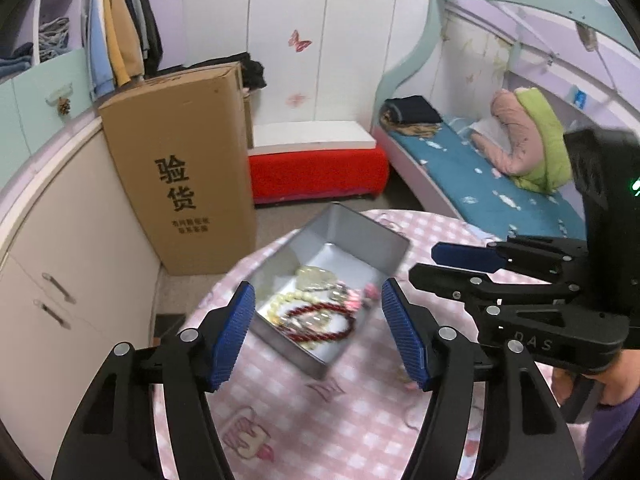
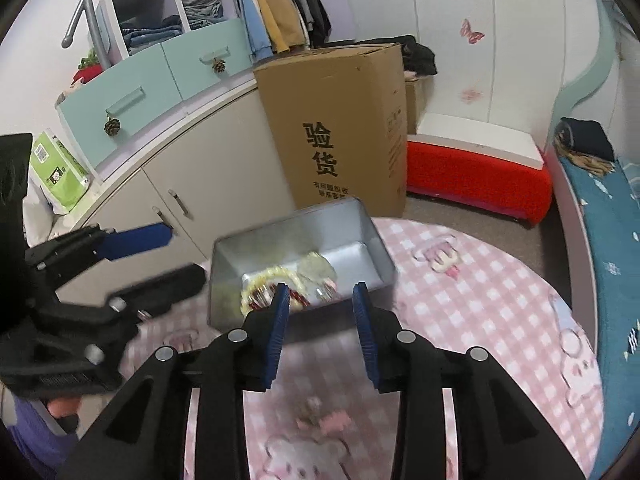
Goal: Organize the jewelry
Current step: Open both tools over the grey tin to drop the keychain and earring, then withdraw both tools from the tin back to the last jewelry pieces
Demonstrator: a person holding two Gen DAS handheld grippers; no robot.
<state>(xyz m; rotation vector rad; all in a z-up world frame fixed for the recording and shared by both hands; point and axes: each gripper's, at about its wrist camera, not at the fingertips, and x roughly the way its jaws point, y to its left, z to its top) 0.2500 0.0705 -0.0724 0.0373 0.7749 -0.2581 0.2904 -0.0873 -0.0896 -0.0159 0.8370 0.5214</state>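
A grey metal tin (image 1: 362,236) stands on a round table with a pink checked cloth (image 1: 320,420). In the tin lie a dark red bead bracelet (image 1: 320,322), a pale yellow bead bracelet (image 1: 292,300) and pink pieces (image 1: 370,292). My left gripper (image 1: 318,328) is open and empty, above the tin's near end. My right gripper (image 2: 322,320) is open and empty, just in front of the tin (image 2: 372,236). It also shows in the left wrist view (image 1: 448,266) at the right of the tin. A small pink trinket (image 2: 328,416) lies on the cloth (image 2: 480,300) below the right gripper.
A tall cardboard box (image 1: 184,168) stands on the floor behind the table, next to a beige cabinet (image 1: 60,280). A red bench (image 1: 320,172) and a bed with a blue cover (image 1: 480,176) are further back. A small item (image 1: 406,378) lies on the cloth by my left gripper's right finger.
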